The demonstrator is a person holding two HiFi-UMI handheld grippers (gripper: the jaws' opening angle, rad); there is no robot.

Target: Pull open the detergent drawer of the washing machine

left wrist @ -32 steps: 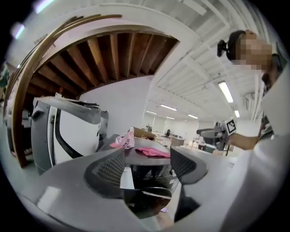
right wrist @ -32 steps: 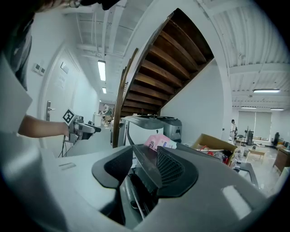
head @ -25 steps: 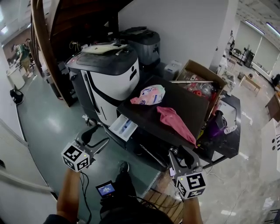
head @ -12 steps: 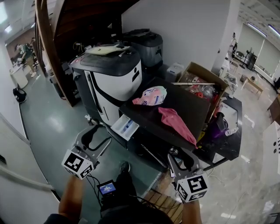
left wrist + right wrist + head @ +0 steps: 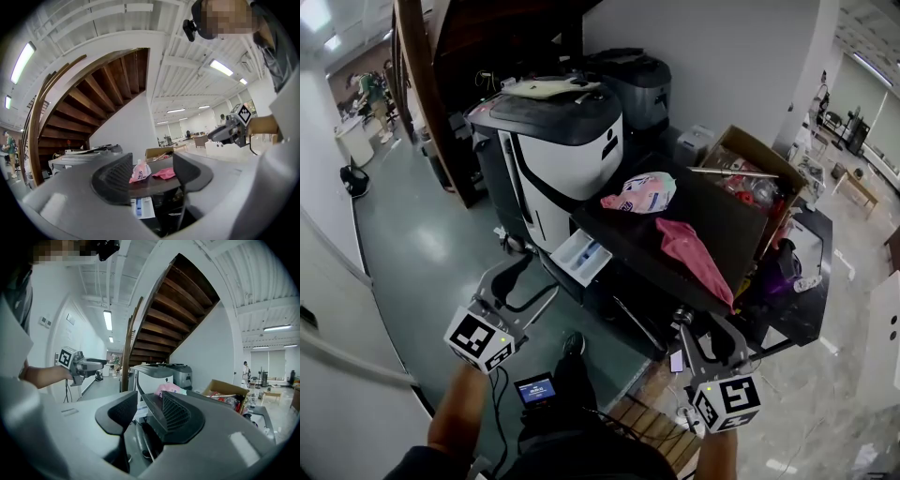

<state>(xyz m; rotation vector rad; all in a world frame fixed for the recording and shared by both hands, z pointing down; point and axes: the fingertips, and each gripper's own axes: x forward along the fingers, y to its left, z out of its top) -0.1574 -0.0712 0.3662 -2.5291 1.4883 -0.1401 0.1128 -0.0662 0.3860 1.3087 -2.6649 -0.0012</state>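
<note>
left hand-held gripper (image 5: 528,279): jaws just narrowed, apart, empty | right hand-held gripper (image 5: 698,328): jaws apart, empty | drawer (image 5: 579,258): pulled out of washing machine (image 5: 722,211) (blue insert (image 5: 587,253) showing)

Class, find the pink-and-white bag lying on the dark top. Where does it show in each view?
Head view: pink-and-white bag centre, above the middle.
Left gripper view: bag low centre, between the jaws.
Right gripper view: bag centre, above the right jaw.
Shared landmark: cardboard box, right of the bag in every view.
</note>
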